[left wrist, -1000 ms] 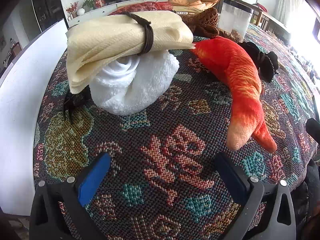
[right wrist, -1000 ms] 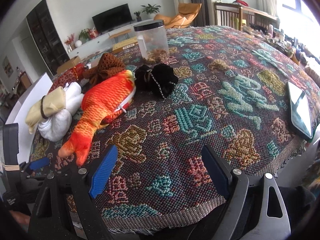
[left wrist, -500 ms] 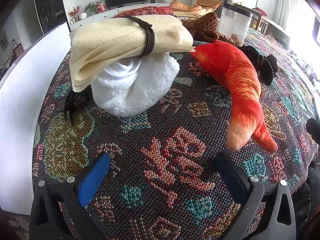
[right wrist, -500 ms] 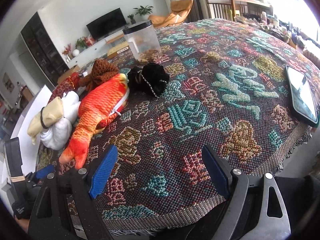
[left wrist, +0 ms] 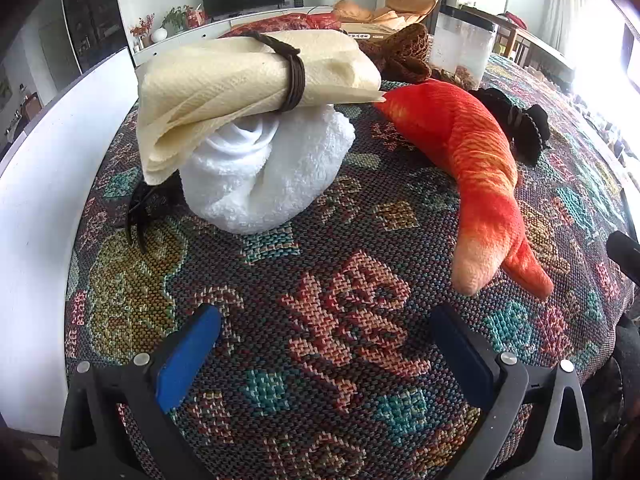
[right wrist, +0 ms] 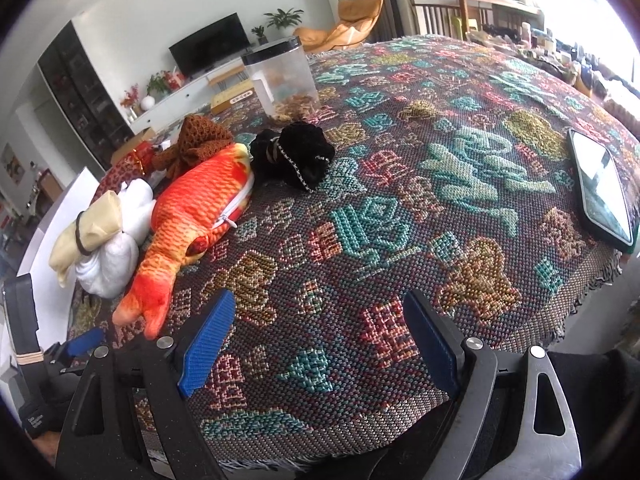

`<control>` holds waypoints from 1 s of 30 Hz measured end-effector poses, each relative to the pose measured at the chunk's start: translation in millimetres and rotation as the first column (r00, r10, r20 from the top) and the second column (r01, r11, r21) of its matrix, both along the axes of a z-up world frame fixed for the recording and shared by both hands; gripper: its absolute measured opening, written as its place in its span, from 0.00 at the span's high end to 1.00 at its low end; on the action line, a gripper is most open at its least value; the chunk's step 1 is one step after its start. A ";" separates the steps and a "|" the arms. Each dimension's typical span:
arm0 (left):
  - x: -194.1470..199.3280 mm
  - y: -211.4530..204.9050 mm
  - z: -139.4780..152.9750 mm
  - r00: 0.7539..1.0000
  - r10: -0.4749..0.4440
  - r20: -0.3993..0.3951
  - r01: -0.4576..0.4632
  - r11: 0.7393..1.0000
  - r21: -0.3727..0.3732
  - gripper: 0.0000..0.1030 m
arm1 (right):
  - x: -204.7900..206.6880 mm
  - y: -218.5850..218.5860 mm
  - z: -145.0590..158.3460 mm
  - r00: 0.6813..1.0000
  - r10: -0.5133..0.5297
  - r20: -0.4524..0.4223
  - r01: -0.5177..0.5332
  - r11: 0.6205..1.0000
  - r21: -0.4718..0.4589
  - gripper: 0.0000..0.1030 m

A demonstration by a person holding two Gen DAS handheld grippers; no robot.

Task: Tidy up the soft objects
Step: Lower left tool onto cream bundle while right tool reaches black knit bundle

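Soft stuff sits bunched along the tabletop's left edge: cream cloth roll tied w/ a dark band, resting on top of a white towel bundle; orange plush fish just beside it, tail toward the near edge. Black scrunchie and brown knit piece further in, by a clear lidded jar. Phone lies at the right edge, well apart.

Left gripper hovers over the near edge, jaws spread wide, empty. Right gripper same: wide apart, nothing held.

Likely step: reach for the first item. Best approach imo: left goes for the roll at the band, squeeze mid-body so it doesn't unroll; lift straight up so the towel under it stays put.
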State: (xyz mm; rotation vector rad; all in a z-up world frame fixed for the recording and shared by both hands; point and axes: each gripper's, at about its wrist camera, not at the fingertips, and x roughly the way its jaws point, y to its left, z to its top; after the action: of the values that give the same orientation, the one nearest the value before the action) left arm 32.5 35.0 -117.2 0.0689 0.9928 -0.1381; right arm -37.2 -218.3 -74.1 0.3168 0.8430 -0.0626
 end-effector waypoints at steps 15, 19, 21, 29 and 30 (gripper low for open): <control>-12.2 8.7 -1.7 0.994 -0.100 0.037 0.101 0.995 -0.008 0.00 | -0.6 -10.7 -5.0 1.000 -0.005 -0.008 0.005 0.997 0.074 0.14; -17.4 10.0 -2.2 0.994 -0.107 0.039 0.107 0.994 -0.006 0.00 | 1.1 -13.4 -9.0 1.000 -0.002 -0.025 0.004 0.994 0.105 0.14; -15.9 9.7 -1.6 0.993 -0.112 0.033 0.112 0.994 -0.004 0.00 | 1.7 -15.4 -10.6 0.999 -0.004 -0.032 0.008 0.993 0.119 0.14; -12.2 10.0 -0.5 0.990 -0.136 0.031 0.136 0.991 0.001 0.00 | 5.6 -14.4 -14.2 0.998 0.011 -0.055 -0.004 0.992 0.129 0.14; -12.1 10.0 -0.2 0.990 -0.141 0.029 0.141 0.990 0.001 0.00 | 6.1 -15.0 -15.1 0.998 0.011 -0.060 -0.003 0.991 0.133 0.14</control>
State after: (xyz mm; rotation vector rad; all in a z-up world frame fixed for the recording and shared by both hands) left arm 20.4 45.0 -117.5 0.1403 0.9590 -0.2662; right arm -31.1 -233.4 -89.2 0.4384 0.9107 -0.0092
